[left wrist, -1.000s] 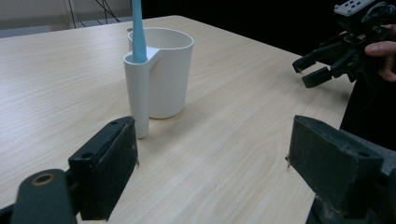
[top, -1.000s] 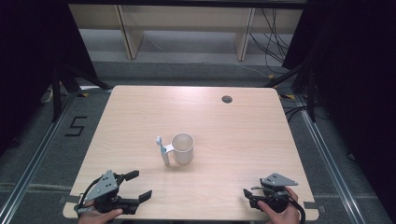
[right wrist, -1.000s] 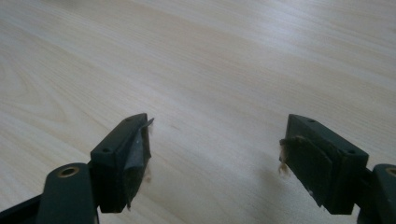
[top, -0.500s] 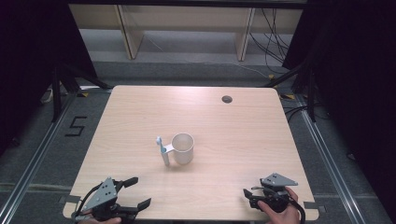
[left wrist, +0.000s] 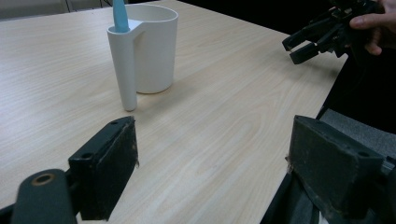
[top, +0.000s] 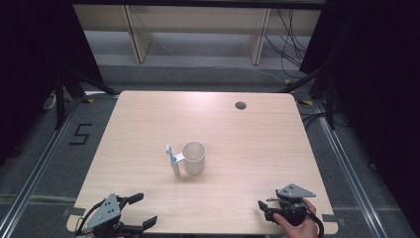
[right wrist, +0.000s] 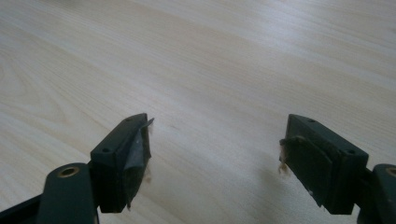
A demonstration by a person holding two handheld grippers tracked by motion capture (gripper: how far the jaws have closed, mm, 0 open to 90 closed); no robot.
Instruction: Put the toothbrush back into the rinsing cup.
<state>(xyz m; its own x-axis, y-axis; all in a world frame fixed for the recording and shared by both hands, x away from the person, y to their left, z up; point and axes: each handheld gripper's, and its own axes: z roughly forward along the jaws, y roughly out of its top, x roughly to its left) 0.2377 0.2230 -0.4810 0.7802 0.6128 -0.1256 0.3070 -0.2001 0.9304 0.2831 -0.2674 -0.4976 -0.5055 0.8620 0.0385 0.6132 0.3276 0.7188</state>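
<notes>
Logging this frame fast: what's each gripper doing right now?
Left gripper: open, holding nothing, near the table's front edge.
Right gripper: open, holding nothing, over bare tabletop.

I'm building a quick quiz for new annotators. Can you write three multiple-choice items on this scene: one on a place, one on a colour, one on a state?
1. Where does the white ceramic mug stand?
A. near the middle of the table
B. at the far right corner
C. on the floor

2. What colour is the slim tool standing in the mug's hollow handle?
A. red
B. light blue
C. black

3. How do the left gripper's jaws stand?
A. shut on the mug
B. shut on nothing
C. wide open

Answers:
1 A, the white ceramic mug sits mid-way on the pale wooden table.
2 B, the slim tool is light blue.
3 C, the left gripper shows bare tabletop between its jaws.
</notes>
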